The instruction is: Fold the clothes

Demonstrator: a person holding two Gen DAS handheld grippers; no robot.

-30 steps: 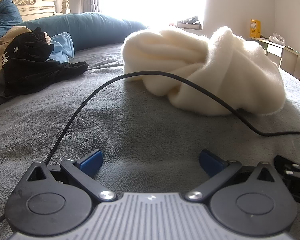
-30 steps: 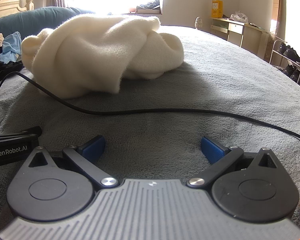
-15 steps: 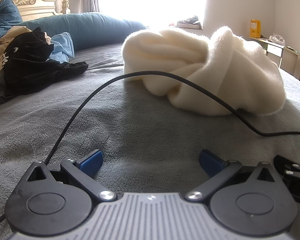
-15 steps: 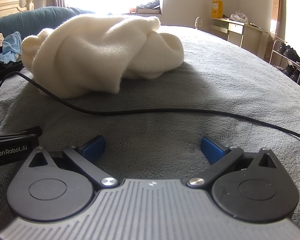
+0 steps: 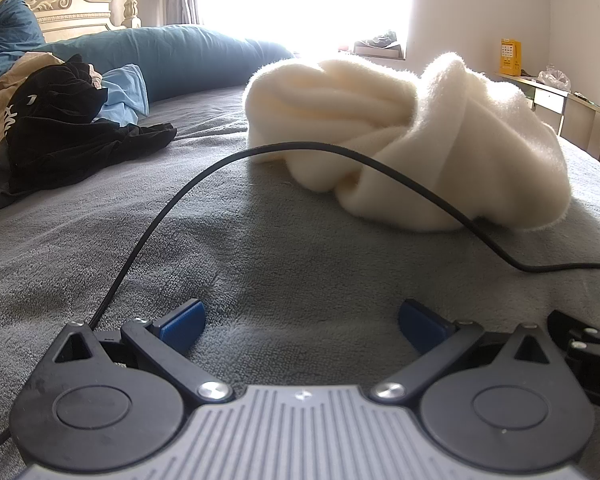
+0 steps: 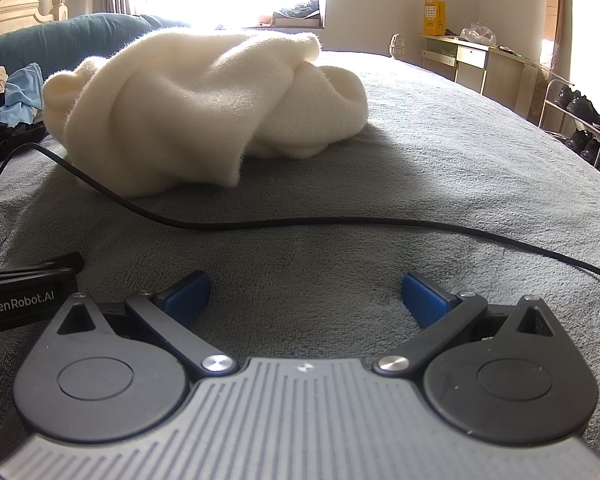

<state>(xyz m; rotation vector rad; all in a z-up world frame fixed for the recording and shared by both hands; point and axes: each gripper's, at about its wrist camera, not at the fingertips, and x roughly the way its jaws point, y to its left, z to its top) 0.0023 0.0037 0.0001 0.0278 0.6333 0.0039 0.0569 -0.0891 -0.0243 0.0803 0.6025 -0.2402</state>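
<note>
Bedding first: the bed (image 5: 260, 240), under a grey fleece cover, fills both views and carries everything noted below. Cream fleece garment (image 5: 412, 132) lies bunched and twisted at upper centre-right of the left wrist view and upper centre-left of the right wrist view (image 6: 204, 112); no hem, sleeve or collar can be made out. Dark clothes (image 5: 60, 128) with a light blue piece sit in a heap at upper left, well apart from the cream one. Black cable (image 5: 340, 150) arcs across the frame in front of the garment and passes close by its near edge.

Left gripper (image 5: 302, 320) sits low at the bottom of its frame, fingers spread wide, nothing between them. Right gripper (image 6: 306, 294) is likewise wide and empty, low over the cover, with the garment ahead of it.

Assessment: folding has not begun; the step in hand is the first reach. Recommended: approach over the cable, not under it, so it does not drag into the fabric. Each gripper should take one outer layer at opposite ends of the bundle, then lift and draw apart to untwist it before laying it flat. Fleece is thick; pinching several layers appears the main risk.
</note>
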